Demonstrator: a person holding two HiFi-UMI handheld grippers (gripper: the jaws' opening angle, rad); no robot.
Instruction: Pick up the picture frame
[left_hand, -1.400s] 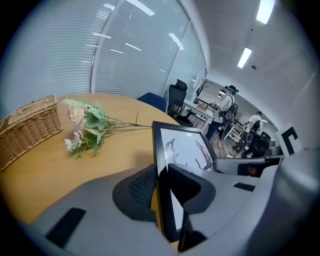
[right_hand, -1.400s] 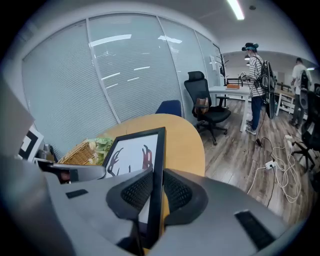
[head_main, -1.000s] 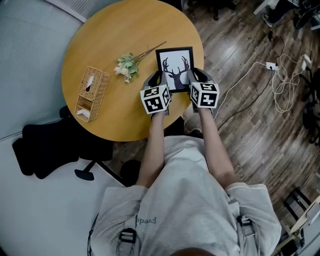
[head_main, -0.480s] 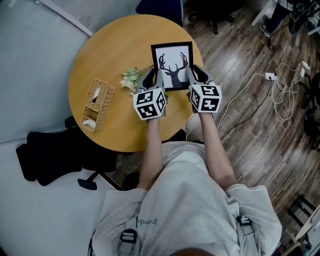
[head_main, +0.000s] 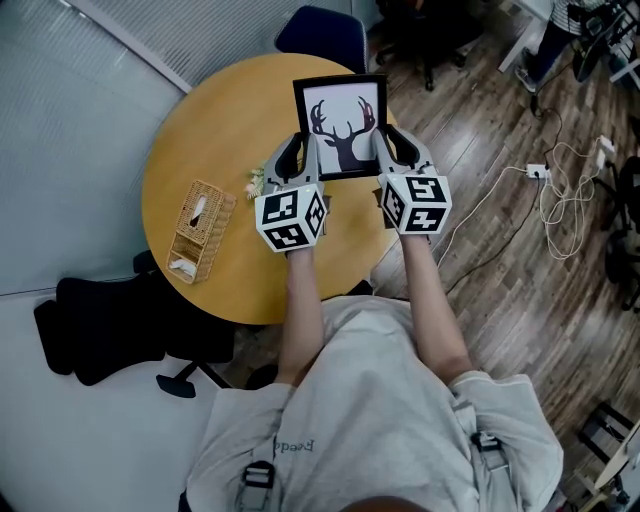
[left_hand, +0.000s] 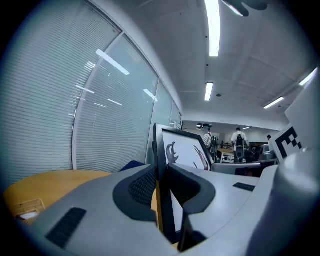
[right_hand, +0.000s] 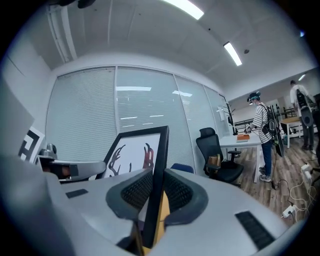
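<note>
Head view: picture frame held up off the round wooden counter, over its far edge, antlered deer print facing the camera. Left gripper on the frame's left edge, right gripper on its right edge. Left gripper view: jaws narrowly apart, pads pressed on the black moulding from both sides. Right gripper view: same, jaws clamped on the thin black edge. Wicker tissue box and flower sprig lie on the counter, left of the grippers
</note>
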